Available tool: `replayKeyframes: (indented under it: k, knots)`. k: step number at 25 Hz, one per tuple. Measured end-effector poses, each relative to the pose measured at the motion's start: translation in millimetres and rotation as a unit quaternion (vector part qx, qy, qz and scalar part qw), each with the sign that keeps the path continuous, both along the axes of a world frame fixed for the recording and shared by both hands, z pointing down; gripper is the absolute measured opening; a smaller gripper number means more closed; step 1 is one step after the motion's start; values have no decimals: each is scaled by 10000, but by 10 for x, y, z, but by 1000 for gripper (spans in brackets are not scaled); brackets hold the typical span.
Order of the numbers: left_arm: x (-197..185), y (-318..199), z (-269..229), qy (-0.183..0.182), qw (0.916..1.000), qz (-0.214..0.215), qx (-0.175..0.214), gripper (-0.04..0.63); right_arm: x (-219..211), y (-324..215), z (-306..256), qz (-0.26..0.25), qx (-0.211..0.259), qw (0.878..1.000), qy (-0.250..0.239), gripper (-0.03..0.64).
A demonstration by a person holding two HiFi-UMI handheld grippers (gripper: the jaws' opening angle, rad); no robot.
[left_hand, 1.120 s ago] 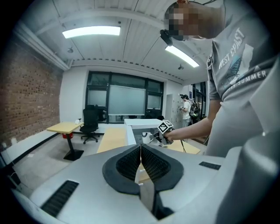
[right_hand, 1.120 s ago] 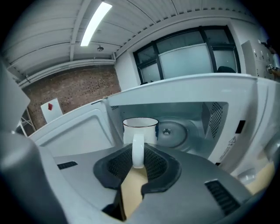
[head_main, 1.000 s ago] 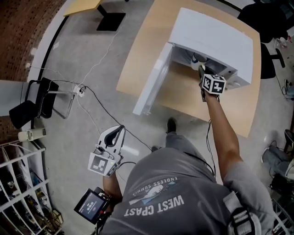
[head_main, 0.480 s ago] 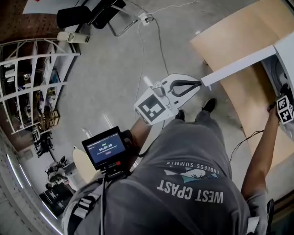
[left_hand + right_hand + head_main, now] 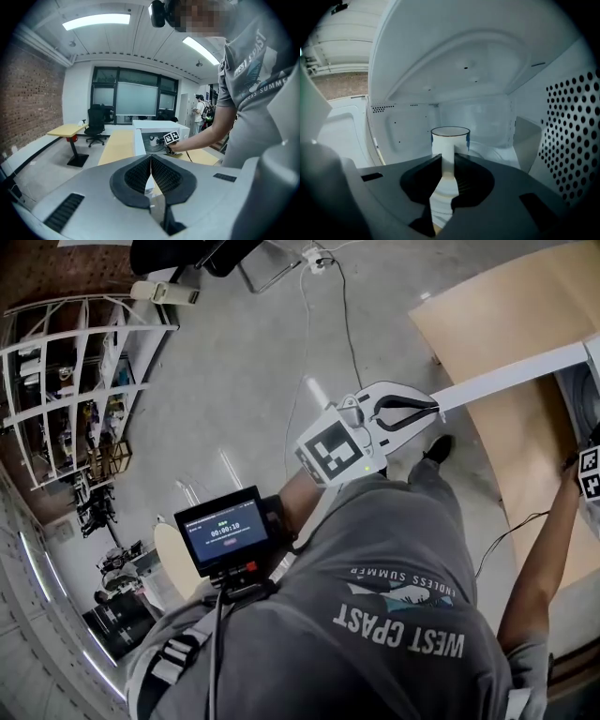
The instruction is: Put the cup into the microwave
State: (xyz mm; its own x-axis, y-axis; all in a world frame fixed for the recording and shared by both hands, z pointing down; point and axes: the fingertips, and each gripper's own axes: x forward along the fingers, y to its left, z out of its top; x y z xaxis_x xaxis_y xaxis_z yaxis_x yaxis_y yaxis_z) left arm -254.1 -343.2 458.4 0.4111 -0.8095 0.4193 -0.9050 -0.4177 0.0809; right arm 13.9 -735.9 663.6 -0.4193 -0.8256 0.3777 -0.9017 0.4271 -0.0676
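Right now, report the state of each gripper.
Left gripper: closed, empty.
Right gripper: closed on the cup.

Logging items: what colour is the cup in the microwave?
White cup, dark rim; clearest in right gripper view.

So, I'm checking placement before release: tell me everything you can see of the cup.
The cup is white and glossy like ceramic, with a thin dark rim line and blue marks on its sides. It is upright inside the white microwave. What looks like its handle is clamped between the right tongs.
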Motion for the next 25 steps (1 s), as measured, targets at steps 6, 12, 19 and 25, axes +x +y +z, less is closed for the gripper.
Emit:
replayKeyframes:
  k: [6,12,19,25]
  knots:
    - [88,8,-1,6,9999,167,14,21,68,86,36,-93,247,9979,587,69]
    - [122,160,2,-153,9991,345,191,21,160,187,349,-63,148,9970,754,69]
    - [191,-71,-55,55,9997,192,-115,21,265,33,176,-160,51,9966,811,69]
    - [186,-52,-47,-30,9997,222,-138,21,235,36,211,-267,55,9962,832,74]
